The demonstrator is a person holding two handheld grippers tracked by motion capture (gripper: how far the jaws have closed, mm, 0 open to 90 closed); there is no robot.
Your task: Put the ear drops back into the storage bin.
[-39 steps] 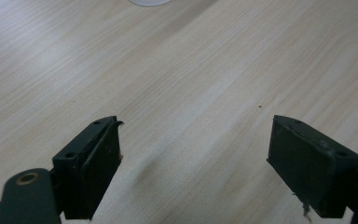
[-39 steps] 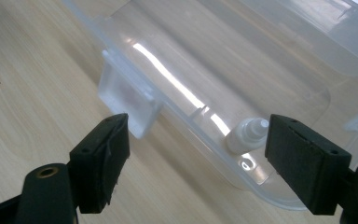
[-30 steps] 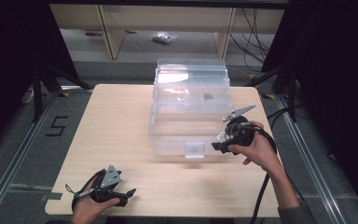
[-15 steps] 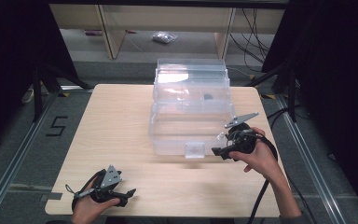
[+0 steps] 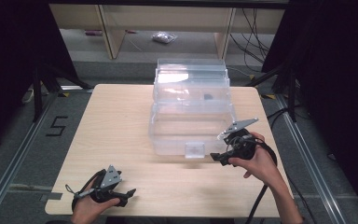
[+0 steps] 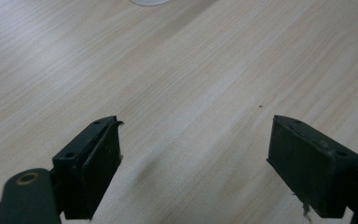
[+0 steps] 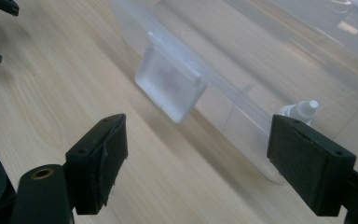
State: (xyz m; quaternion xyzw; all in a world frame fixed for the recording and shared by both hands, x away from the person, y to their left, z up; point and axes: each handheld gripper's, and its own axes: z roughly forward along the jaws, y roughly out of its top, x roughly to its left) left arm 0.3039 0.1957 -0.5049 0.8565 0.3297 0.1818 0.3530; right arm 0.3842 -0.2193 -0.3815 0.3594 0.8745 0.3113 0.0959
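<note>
Clear plastic box [image 5: 191, 114], tabletop centre: light, rigid, slick walls. Grip pt: front latch tab [image 7: 170, 86]. Right gripper [image 5: 218, 157] jaws apart, near tab; left gripper [image 5: 126, 196] jaws apart, idle.

- We see a pale wood tabletop [image 5: 121, 121] with rounded corners.
- At its 9 o'clock side, a black figure "5" [image 5: 57, 126] is marked on the grey floor [image 5: 37, 163].
- Beyond the tabletop, at 12 o'clock, stands a light wooden shelf unit [image 5: 107, 28]; a small crumpled clear bag [image 5: 164, 37] lies on the floor under it.
- At 1 o'clock, black cables [image 5: 254, 28] hang and trail beside a dark curtain [image 5: 331, 70].
</note>
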